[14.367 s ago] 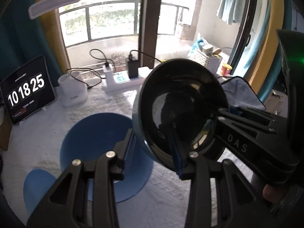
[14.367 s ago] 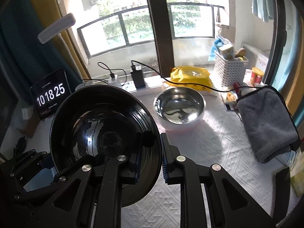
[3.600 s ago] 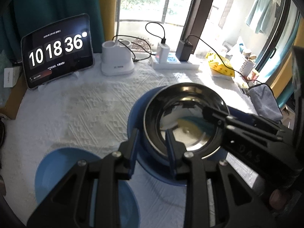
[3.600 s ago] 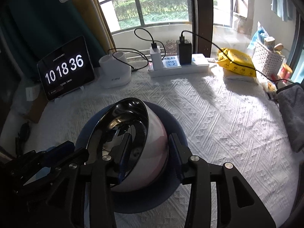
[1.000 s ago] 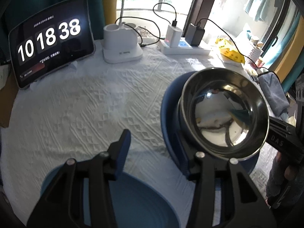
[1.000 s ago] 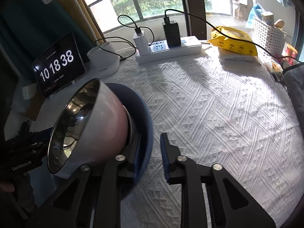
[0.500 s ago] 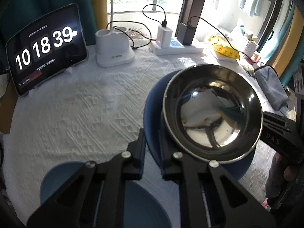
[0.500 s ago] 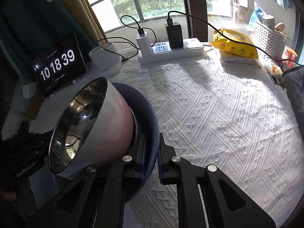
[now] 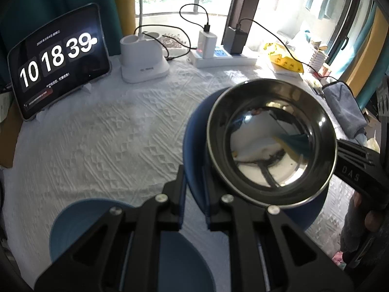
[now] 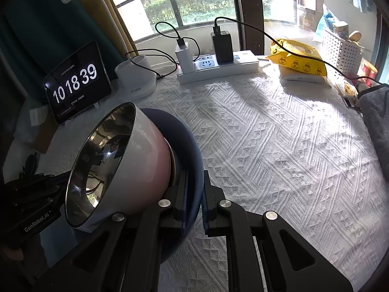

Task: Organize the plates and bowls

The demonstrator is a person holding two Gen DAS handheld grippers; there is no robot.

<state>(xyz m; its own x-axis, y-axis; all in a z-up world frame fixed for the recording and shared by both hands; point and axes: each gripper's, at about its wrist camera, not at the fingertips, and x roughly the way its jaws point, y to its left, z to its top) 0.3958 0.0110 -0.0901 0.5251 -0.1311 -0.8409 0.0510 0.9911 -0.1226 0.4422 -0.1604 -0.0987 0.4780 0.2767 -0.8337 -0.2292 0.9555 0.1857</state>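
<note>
Right now my left claw [image 9: 194,194] is pinching the near rim of the big blue plate [image 9: 194,146], its jaws narrowed onto the plate's edge. My right claw [image 10: 194,194] is doing the same on the opposite rim of that blue plate [image 10: 192,150], jaws drawn in close around the thin edge. Between the two claws, the plate is being held tilted up off the worktop [image 10: 279,146], and the steel bowl [image 9: 269,141] is sitting in it, leaning with it.

The left wrist view is looking straight into the bowl's shiny inside, with the right claw's black body [image 9: 352,168] and the hand around it reaching in from the right. It is also showing a second, smaller blue plate [image 9: 80,219] lying flat on the white cloth just below my left claw.

The right wrist view is instead giving me the bowl's pale pink outer wall [image 10: 145,155] from the side, its mouth turned toward the left claw's body [image 10: 31,206]. Farther back, the clock tablet [image 10: 75,82], the white stand [image 10: 136,77], the power strip [image 10: 218,69] and the yellow packet [image 10: 299,60] are lining the window side, and a grey towel [image 10: 376,116] is lying at the right edge.
</note>
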